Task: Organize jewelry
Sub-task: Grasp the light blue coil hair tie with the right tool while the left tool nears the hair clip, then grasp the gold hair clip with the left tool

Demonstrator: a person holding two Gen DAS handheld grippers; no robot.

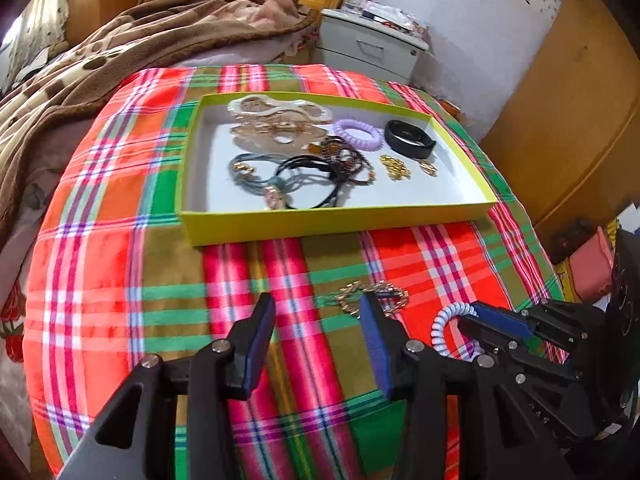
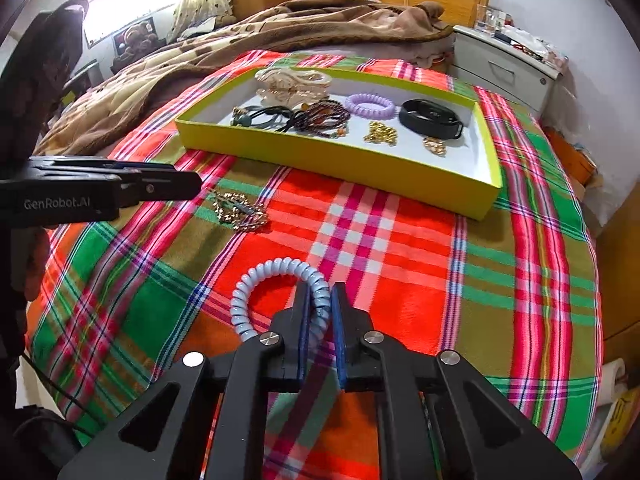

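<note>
A pale blue coil hair tie (image 2: 276,268) lies on the plaid cloth (image 2: 400,264), and my right gripper (image 2: 321,292) is shut on its right side. The left wrist view shows the same hair tie (image 1: 444,320) in the right gripper (image 1: 466,319). A tangled gold chain (image 2: 240,210) rests on the cloth to the left. My left gripper (image 1: 316,302) hovers open and empty, with the gold chain (image 1: 384,294) just behind its right finger. The yellow-green tray (image 1: 320,224) beyond holds several pieces: a purple coil tie (image 1: 357,134), a black band (image 1: 410,144), beads, cords and hair clips.
A brown blanket (image 1: 120,48) is heaped on the bed beyond the tray on the left. A white nightstand (image 1: 372,46) stands at the back right and a wooden wardrobe (image 1: 560,120) on the right. The left gripper (image 2: 176,183) reaches in from the left in the right wrist view.
</note>
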